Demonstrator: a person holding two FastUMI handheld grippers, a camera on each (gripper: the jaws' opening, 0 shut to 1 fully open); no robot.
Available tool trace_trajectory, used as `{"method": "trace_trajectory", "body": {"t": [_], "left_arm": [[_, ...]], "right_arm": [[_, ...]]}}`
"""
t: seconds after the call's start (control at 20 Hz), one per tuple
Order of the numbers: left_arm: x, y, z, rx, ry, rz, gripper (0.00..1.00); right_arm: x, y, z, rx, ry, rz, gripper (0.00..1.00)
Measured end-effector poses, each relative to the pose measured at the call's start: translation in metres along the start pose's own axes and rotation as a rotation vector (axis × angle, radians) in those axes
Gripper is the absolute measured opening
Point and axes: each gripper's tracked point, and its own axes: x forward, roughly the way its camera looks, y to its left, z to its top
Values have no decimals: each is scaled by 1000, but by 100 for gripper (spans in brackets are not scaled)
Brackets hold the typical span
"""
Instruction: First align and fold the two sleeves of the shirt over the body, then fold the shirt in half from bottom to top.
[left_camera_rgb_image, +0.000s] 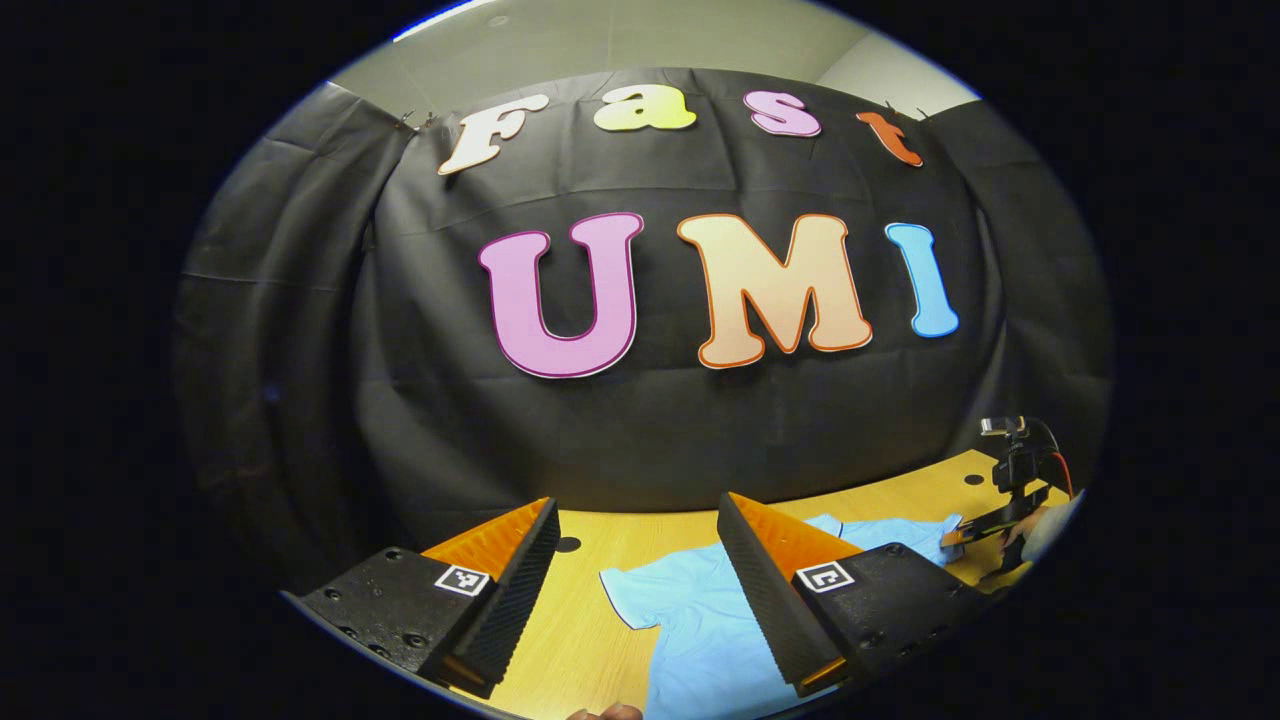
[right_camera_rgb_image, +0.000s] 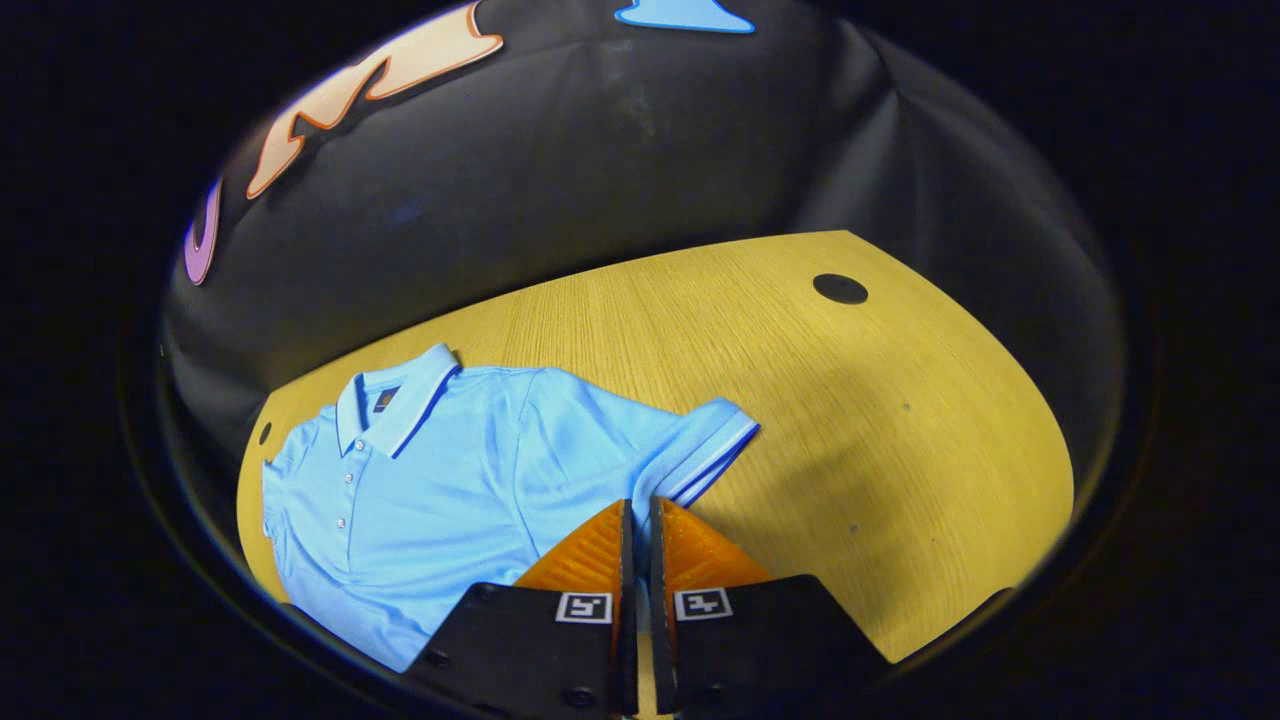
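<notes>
A light blue polo shirt (right_camera_rgb_image: 450, 470) lies flat and face up on the wooden table (right_camera_rgb_image: 850, 400), collar (right_camera_rgb_image: 400, 395) toward the back wall. My right gripper (right_camera_rgb_image: 637, 505) is shut on the lower edge of the striped-cuff sleeve (right_camera_rgb_image: 700, 450). In the left gripper view the shirt (left_camera_rgb_image: 700, 620) lies below, its other sleeve (left_camera_rgb_image: 625, 590) spread to the side. My left gripper (left_camera_rgb_image: 638, 500) hangs open above it, holding nothing. Farther right, the right gripper (left_camera_rgb_image: 960, 537) sits at the shirt's far sleeve, held by a hand (left_camera_rgb_image: 1040, 530).
The black cloth wall (right_camera_rgb_image: 600, 150) closes off the back and sides of the table. A round dark hole (right_camera_rgb_image: 840, 289) marks the table's far right corner, and another hole (left_camera_rgb_image: 567, 544) sits near the back edge. Bare wood stretches right of the shirt.
</notes>
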Motion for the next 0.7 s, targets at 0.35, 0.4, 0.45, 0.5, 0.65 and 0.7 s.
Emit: {"method": "trace_trajectory", "body": {"t": [0.35, 0.4, 0.45, 0.5, 0.65, 0.7], "left_arm": [[-1, -3, -4, -7, 4, -7, 95], [-2, -2, -5, -5, 6, -5, 95], [-4, -1, -6, 0, 7, -4, 95], [-4, 0, -8, 3, 8, -2, 95], [-4, 4, -17, -8, 28, 2, 95], [-3, 6, -20, -12, 31, 7, 95]], "right_arm": [[-30, 75, 32, -51, -118, 142, 8], [-33, 90, 33, -61, -131, 173, 5], [-35, 105, 33, -68, -139, 198, 8], [-36, 118, 29, -72, -140, 224, 9], [-32, 149, 15, -90, -114, 261, 8], [-26, 154, 8, -101, -104, 257, 8]]}}
